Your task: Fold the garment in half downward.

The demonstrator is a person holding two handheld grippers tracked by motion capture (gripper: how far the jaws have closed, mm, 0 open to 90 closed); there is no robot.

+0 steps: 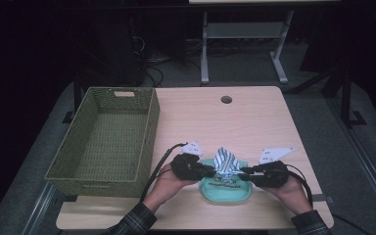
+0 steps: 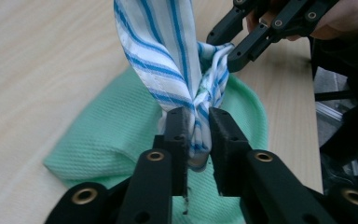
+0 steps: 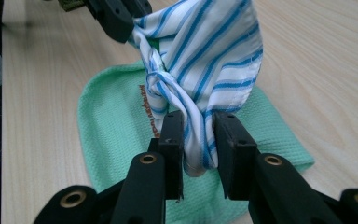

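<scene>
Striped cloth (image 1: 226,162) hanging bunched between the two grippers, just above the green cloth (image 1: 224,186) lying flat near the front edge of the table (image 1: 254,117). Left gripper (image 2: 197,135) holding one gathered end: cloth sitting between the jaws, left pad touching it, a sliver of gap showing at the right pad, so the grip looking loose rather than firm. Right gripper (image 3: 199,140) holding the other end in much the same way, fabric filling most of the gap between the jaws, pads touching on both sides as far as can be told. Judging by this, lowering the striped cloth onto the green one, likely for stacking or folding, and nearing the point of letting go. Looking done: green cloth laid out flat. Looking left: setting the striped cloth down, flattening it out of its twisted bunch, releasing both ends. Basket (image 1: 105,139) standing at the left of the table, apart from both cloths, with nothing visible inside; possibly waiting to take the cloths later, though not clear from here.
</scene>
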